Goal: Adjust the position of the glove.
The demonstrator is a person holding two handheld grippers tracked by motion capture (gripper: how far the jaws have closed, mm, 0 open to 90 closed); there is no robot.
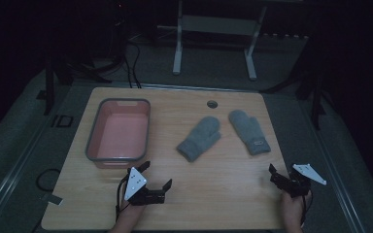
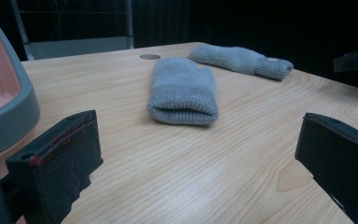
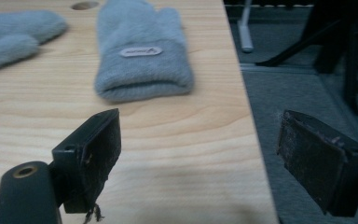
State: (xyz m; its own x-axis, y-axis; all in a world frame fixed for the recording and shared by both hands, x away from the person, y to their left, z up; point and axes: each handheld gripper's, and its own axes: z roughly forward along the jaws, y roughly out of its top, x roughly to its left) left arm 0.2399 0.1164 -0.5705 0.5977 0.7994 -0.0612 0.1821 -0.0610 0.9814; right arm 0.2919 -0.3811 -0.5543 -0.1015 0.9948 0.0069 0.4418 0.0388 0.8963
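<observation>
With both my left gripper (image 1: pixel 156 175) and right gripper (image 1: pixel 274 171) spread wide and empty, the two soft, light grey mittens (image 1: pixel 199 138) lying mid-table look floppy, so I'd pinch each at its thick knit cuff (image 2: pixel 182 115).

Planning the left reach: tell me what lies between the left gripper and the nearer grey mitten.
Nothing: bare wood separates the left gripper from the nearer mitten, clearest in the left gripper view.
</observation>
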